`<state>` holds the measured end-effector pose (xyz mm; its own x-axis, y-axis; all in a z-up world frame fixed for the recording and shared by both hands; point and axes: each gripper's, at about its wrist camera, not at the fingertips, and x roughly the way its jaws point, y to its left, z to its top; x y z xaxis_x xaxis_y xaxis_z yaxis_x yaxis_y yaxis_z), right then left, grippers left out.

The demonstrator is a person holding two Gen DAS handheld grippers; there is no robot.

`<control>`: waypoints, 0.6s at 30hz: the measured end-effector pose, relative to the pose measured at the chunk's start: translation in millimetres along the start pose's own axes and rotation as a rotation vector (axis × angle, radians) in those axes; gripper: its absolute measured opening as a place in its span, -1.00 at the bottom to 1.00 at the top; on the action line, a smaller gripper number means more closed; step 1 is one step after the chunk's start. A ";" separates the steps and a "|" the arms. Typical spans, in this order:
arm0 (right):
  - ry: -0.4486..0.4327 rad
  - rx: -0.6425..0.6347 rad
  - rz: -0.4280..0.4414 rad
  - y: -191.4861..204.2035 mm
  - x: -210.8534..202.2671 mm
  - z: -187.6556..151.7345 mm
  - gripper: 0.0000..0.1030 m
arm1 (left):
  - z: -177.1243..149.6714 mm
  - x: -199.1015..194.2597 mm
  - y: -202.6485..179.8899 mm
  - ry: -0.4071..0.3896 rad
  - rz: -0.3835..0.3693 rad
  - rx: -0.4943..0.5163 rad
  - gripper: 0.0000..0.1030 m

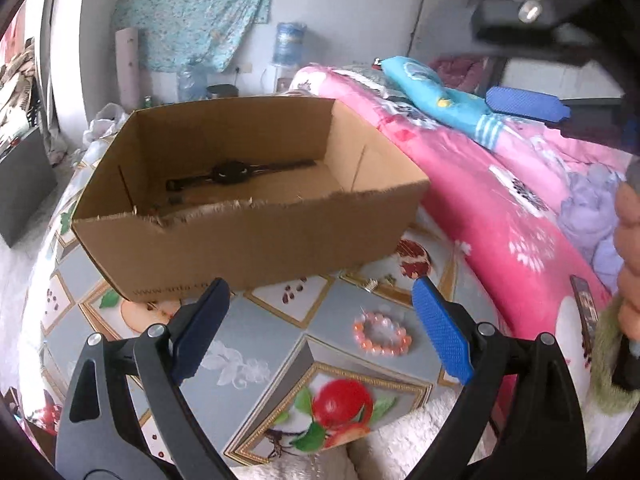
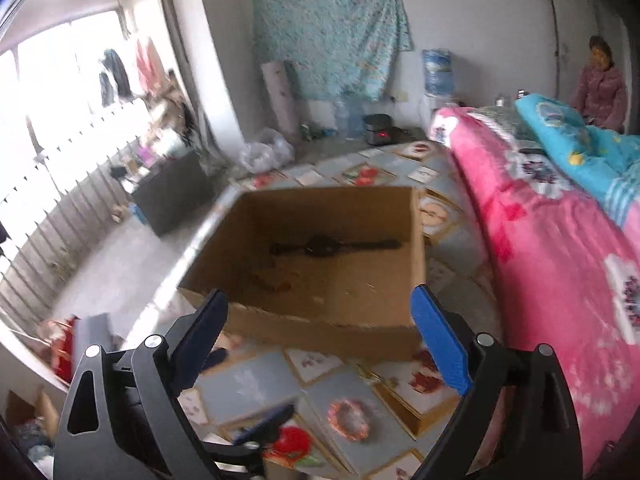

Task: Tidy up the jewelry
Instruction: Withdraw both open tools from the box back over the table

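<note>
Left tongs [image 1: 320,328]: jaws wide apart, nothing between them, hovering low over the patterned table [image 1: 256,344]. Right tongs [image 2: 320,340]: jaws likewise spread and empty, held higher, over the box's near wall.

Bead bracelet [image 1: 382,334], pink-orange: flat on the table, at about 3 o'clock within the left tongs' gap, touching neither pad.

Cardboard box [image 1: 248,236]: at 12 o'clock beyond the bracelet, open-topped; a dark watch-like strap [image 1: 236,174] lies inside.

Step judged: collecting the bracelet. Next move calls for centring the left tongs, lowering, closing, then carrying it into the box.
</note>
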<state>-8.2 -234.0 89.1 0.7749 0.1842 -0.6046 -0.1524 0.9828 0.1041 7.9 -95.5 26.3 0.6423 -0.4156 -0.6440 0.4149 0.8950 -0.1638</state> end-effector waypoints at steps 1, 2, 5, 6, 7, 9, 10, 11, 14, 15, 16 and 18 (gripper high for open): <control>0.014 -0.016 -0.080 3.2 -0.5 -3.1 0.76 | -4.5 -0.4 2.4 0.000 -0.001 -0.004 0.73; 0.012 -0.034 -0.161 6.9 -2.2 -6.2 0.76 | -5.5 0.9 3.9 0.005 0.000 -0.007 0.72; 0.037 -0.113 -0.270 19.4 -7.1 -19.7 0.89 | -13.4 0.2 13.9 0.014 -0.012 -0.027 0.72; 0.044 -0.133 -0.266 22.3 -8.6 -22.3 0.89 | -15.7 -1.0 16.8 0.011 -0.008 -0.024 0.72; 0.054 -0.160 -0.275 25.6 -10.8 -26.3 0.89 | -15.8 -1.8 17.9 0.007 -0.005 -0.015 0.72; 0.055 -0.207 -0.312 29.9 -16.0 -34.2 0.89 | -18.0 -2.9 20.9 -0.001 0.007 0.002 0.72; 0.064 -0.227 -0.333 29.5 -17.1 -38.1 0.89 | -18.7 -3.0 22.0 -0.001 0.006 0.008 0.72; 0.073 -0.231 -0.345 27.9 -18.2 -39.5 0.89 | -19.5 -3.5 23.4 0.001 0.003 0.011 0.72; 0.117 -0.185 -0.340 11.5 -18.1 -49.5 0.89 | -23.5 -4.4 30.0 -0.004 0.005 0.000 0.72; 0.126 -0.164 -0.330 4.9 -17.1 -53.8 0.89 | -26.1 -4.1 32.7 -0.001 0.012 -0.006 0.72; 0.141 -0.139 -0.318 -2.2 -14.2 -59.8 0.89 | -28.2 -3.9 34.7 0.001 0.013 -0.009 0.72; 0.166 -0.085 -0.262 -17.3 -8.1 -79.5 0.89 | -32.8 -1.4 37.5 0.011 0.014 -0.006 0.72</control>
<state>-60.6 -253.4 29.5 0.6847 -0.0864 -0.7237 -0.0173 0.9907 -0.1346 1.4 -56.0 -3.4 0.6410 -0.4010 -0.6544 0.4019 0.9018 -0.1589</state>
